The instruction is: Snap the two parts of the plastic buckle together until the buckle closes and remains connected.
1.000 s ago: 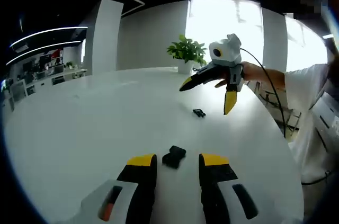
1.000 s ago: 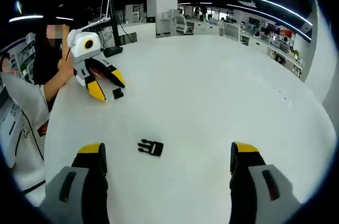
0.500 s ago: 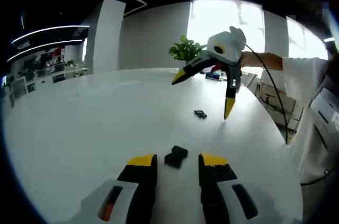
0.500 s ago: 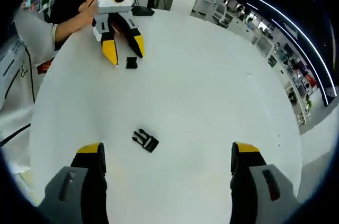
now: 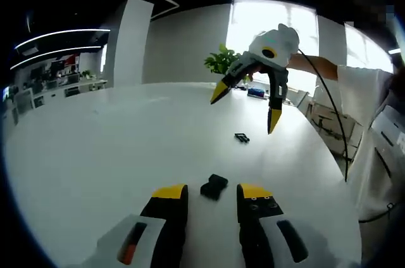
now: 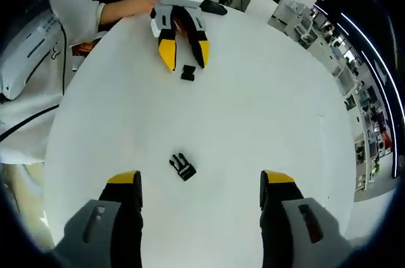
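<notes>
Two black buckle halves lie apart on the white round table [image 5: 95, 147]. The socket half [image 5: 214, 186] rests just ahead of my left gripper [image 5: 212, 193], whose yellow-tipped jaws stand open around nothing. The pronged half [image 6: 183, 166] lies on the table in front of my right gripper [image 6: 201, 189], which hovers above it, wide open. In the left gripper view the right gripper [image 5: 248, 105] hangs over the pronged half [image 5: 241, 137]. In the right gripper view the left gripper [image 6: 184, 52] points down at the socket half [image 6: 188, 73].
A potted green plant [image 5: 223, 65] stands at the table's far edge, by a bright window. A person's white sleeve [image 6: 79, 14] and arm reach in from the table's edge. Office desks and chairs [image 6: 304, 27] lie beyond the table [image 6: 278, 103].
The right gripper rose and tilted, now looking more steeply down at the pronged half, and its jaws narrowed a little. The left gripper stayed near the socket half.
</notes>
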